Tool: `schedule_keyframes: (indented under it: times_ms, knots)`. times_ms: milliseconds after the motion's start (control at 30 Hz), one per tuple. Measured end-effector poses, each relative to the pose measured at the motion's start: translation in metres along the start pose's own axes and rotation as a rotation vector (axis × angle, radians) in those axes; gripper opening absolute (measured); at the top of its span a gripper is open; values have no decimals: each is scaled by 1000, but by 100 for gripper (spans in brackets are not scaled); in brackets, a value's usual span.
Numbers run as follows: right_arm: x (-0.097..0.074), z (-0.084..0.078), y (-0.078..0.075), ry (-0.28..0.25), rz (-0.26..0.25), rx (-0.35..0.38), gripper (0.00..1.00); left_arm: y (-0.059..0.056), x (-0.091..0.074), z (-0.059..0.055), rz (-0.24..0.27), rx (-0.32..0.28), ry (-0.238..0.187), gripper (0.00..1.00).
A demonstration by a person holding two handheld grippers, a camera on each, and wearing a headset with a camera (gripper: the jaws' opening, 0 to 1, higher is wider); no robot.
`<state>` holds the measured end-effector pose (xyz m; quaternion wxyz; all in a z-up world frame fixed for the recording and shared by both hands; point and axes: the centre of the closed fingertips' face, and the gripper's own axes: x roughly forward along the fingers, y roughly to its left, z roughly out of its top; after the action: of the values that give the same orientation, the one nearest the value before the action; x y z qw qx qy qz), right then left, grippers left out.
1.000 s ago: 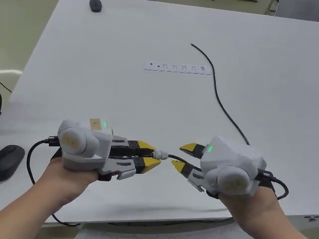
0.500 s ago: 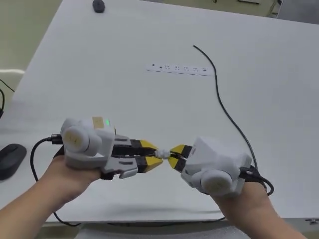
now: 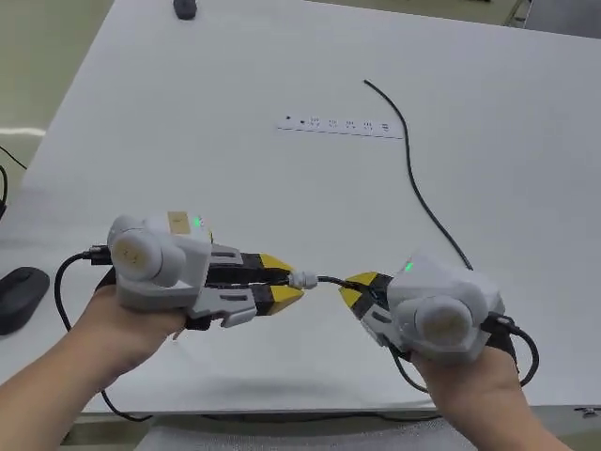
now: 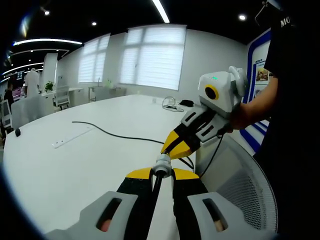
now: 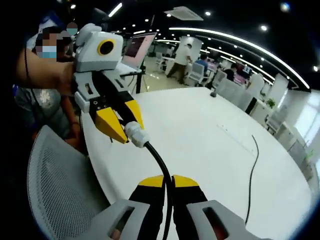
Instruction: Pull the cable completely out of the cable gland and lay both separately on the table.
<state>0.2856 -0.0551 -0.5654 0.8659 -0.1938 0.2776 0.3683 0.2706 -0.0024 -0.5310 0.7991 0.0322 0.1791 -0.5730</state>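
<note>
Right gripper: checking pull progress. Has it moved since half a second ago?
Yes: the right gripper moved rightward against the power strip, away from the cable gland.

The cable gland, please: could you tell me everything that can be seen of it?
The cable gland is a small, whitish, round piece, plastic by its look, with a ridged collar in the right gripper view. It lies roughly level above the table's near edge, clamped at the tips of the left gripper's yellow jaws. The black cable comes out of its free end and runs to the right gripper, which is shut on it; the cable is not yet out.
</note>
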Motion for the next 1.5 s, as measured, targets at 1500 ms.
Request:
schedule_keyframes:
  times_ms: [1500]
  knots:
    - [6,31,25,64,52,-350,2,2,4,1,18,-21,1,15]
